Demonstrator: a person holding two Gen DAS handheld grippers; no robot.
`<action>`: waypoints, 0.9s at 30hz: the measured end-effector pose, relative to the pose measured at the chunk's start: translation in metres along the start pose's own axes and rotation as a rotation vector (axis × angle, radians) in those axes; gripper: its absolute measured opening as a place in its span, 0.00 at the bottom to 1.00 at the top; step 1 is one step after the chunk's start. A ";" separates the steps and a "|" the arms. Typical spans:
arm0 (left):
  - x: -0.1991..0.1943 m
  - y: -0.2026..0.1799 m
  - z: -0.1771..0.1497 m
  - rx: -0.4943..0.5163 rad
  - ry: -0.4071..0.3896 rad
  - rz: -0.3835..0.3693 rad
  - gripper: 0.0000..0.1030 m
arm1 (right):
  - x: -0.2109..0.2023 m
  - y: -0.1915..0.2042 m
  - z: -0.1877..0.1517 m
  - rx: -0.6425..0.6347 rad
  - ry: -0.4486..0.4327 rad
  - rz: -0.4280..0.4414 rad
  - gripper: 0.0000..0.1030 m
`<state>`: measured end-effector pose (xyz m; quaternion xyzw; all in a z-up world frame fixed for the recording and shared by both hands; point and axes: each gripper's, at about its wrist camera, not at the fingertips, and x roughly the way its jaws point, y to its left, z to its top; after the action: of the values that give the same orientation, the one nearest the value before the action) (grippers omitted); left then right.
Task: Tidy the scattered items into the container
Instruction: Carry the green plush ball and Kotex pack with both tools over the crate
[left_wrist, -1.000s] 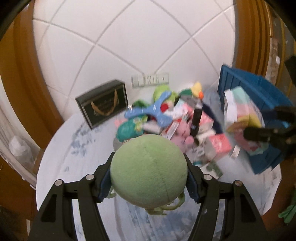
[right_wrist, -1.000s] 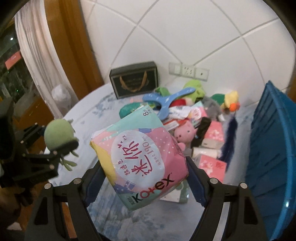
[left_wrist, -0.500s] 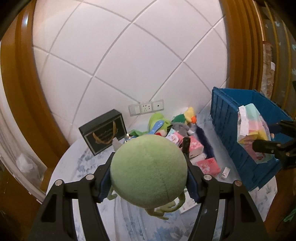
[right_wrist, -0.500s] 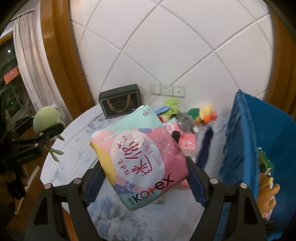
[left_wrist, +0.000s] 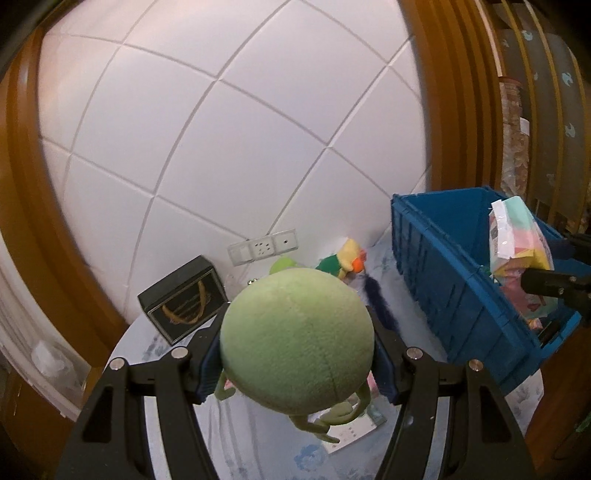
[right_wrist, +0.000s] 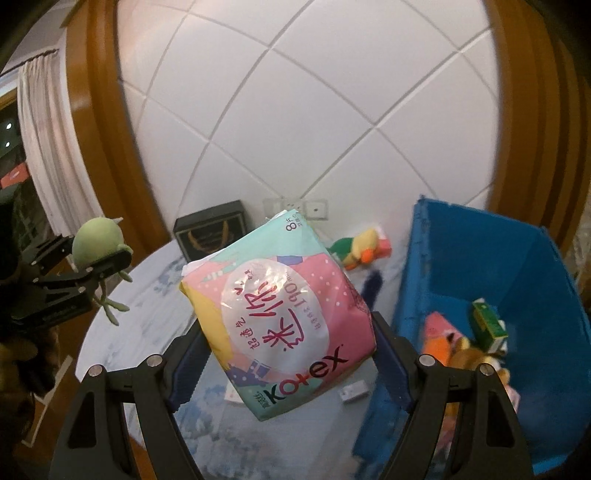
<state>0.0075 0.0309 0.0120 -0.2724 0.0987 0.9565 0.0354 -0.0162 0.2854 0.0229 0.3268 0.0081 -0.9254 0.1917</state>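
My left gripper (left_wrist: 295, 354) is shut on a round green plush toy (left_wrist: 295, 339) and holds it high above the round table (left_wrist: 258, 443). The same toy shows in the right wrist view (right_wrist: 98, 242). My right gripper (right_wrist: 284, 332) is shut on a pink and teal Kotex pack (right_wrist: 277, 314), held in the air beside the blue crate (right_wrist: 491, 266). In the left wrist view the pack (left_wrist: 517, 240) hangs over the open crate (left_wrist: 450, 280). The crate holds plush toys (right_wrist: 461, 350) and a small green box (right_wrist: 487, 325).
A black gift box (left_wrist: 184, 299) stands at the back by the tiled wall and its sockets (left_wrist: 262, 245). A duck plush (left_wrist: 343, 260), a dark furry strip (left_wrist: 376, 302) and small flat packets (right_wrist: 354, 391) lie on the table. Wooden frames flank the wall.
Both grippers have risen and pulled back from the pile with their loads. The right gripper has carried the pack rightward to the crate, whose inside now shows.
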 end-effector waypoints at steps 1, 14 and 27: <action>0.001 -0.004 0.003 0.005 -0.001 -0.001 0.63 | -0.003 -0.006 0.001 0.007 -0.004 -0.005 0.79; 0.027 -0.085 0.053 0.073 -0.026 -0.059 0.63 | -0.030 -0.087 0.009 0.067 -0.048 -0.052 0.79; 0.051 -0.168 0.085 0.179 -0.035 -0.163 0.63 | -0.046 -0.163 0.003 0.155 -0.062 -0.130 0.79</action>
<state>-0.0591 0.2135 0.0271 -0.2588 0.1608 0.9423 0.1391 -0.0440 0.4518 0.0347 0.3108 -0.0482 -0.9434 0.1054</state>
